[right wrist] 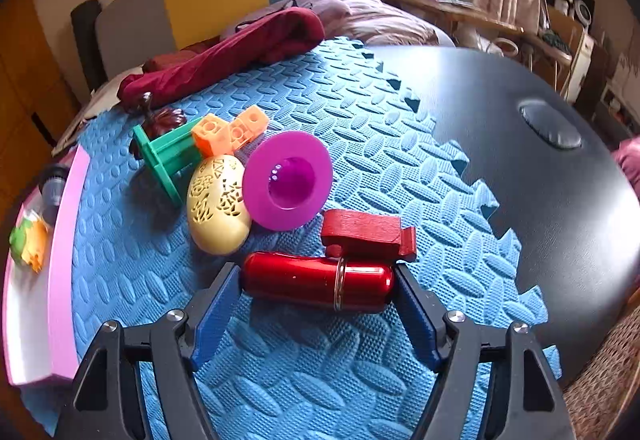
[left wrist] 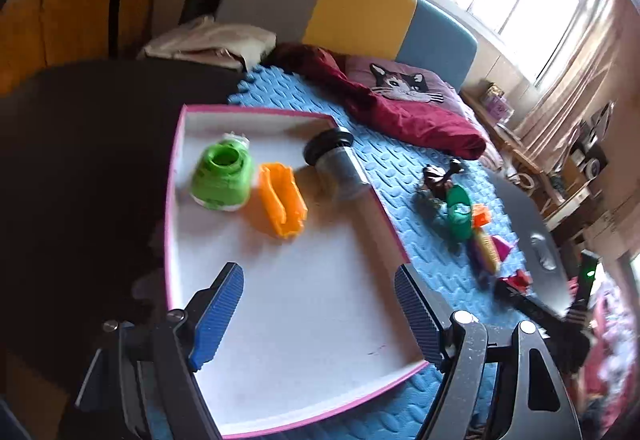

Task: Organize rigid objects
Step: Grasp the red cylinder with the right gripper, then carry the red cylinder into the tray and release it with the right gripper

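Two grippers in view. Left gripper [left wrist: 320,290] hangs over the near part of the pink-rimmed tray [left wrist: 280,428], jaws spread wide, nothing between the blue pads [left wrist: 218,316]. Right gripper [right wrist: 318,292] is low over the blue foam mat [right wrist: 360,95], jaws apart on either side of the red capsule [right wrist: 316,286]; the right pad looks to touch the capsule's end, the left pad sits just beside the other end; can't tell if it's clamped.

Tray contents, left wrist view: green jar [left wrist: 222,175] on its side, orange piece [left wrist: 282,199] just right of it, dark cylinder [left wrist: 334,163] lying against the tray's right rim. The rest of the tray floor is bare white.

On the mat, right wrist view: capsule lies crosswise with a metal ring [right wrist: 340,288] round it. Red block [right wrist: 366,232] sits just behind it, touching or nearly so. Behind that, a cluster: purple funnel [right wrist: 288,179] tipped on its side, cream carved egg [right wrist: 218,203] touching the funnel, green spool [right wrist: 166,159], orange cubes [right wrist: 228,133] resting on the spool, and a dark brown figure [right wrist: 160,119] at the back.

Tray sits at the mat's left edge, well apart from the cluster. Black tabletop [right wrist: 540,199] shows right of the mat, dark red cloth [right wrist: 224,55] past its far edge.
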`<control>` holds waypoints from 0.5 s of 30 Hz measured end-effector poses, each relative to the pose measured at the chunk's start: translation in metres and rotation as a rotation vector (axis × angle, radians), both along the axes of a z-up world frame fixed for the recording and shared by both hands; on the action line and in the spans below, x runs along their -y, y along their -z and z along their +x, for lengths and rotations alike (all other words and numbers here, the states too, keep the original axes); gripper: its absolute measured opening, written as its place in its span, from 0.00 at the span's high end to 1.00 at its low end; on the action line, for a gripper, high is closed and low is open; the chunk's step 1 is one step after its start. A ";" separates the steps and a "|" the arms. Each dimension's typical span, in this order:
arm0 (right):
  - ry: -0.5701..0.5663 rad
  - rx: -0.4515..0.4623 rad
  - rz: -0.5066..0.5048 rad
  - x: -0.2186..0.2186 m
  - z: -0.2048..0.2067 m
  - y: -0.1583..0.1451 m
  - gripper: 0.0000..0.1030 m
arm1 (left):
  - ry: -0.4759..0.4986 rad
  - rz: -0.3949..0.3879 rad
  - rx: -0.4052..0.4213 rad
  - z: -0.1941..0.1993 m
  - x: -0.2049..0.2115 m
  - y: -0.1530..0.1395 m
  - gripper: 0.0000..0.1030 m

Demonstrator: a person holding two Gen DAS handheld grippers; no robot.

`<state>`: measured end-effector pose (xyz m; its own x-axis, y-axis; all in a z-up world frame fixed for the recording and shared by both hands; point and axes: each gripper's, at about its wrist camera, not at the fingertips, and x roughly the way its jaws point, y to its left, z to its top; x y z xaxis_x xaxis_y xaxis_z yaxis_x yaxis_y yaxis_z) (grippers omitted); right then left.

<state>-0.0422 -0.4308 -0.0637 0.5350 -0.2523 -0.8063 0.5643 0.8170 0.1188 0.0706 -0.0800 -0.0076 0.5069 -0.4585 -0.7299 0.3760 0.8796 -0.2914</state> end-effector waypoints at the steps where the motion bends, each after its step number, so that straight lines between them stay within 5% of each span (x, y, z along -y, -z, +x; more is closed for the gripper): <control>1: 0.001 0.012 0.012 0.000 -0.002 0.000 0.26 | -0.006 0.021 0.020 -0.002 -0.001 0.000 0.23; 7: -0.088 0.087 0.051 -0.022 -0.010 -0.014 0.26 | -0.055 0.084 0.042 -0.007 -0.020 0.010 0.23; 15: -0.369 0.147 0.033 -0.089 0.019 -0.038 0.26 | -0.114 0.116 0.043 -0.012 -0.043 0.018 0.23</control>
<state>-0.0230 -0.3416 -0.0252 0.6950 0.0031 -0.7190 0.2083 0.9563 0.2054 0.0582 -0.0372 -0.0255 0.5824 -0.3101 -0.7515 0.2818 0.9441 -0.1712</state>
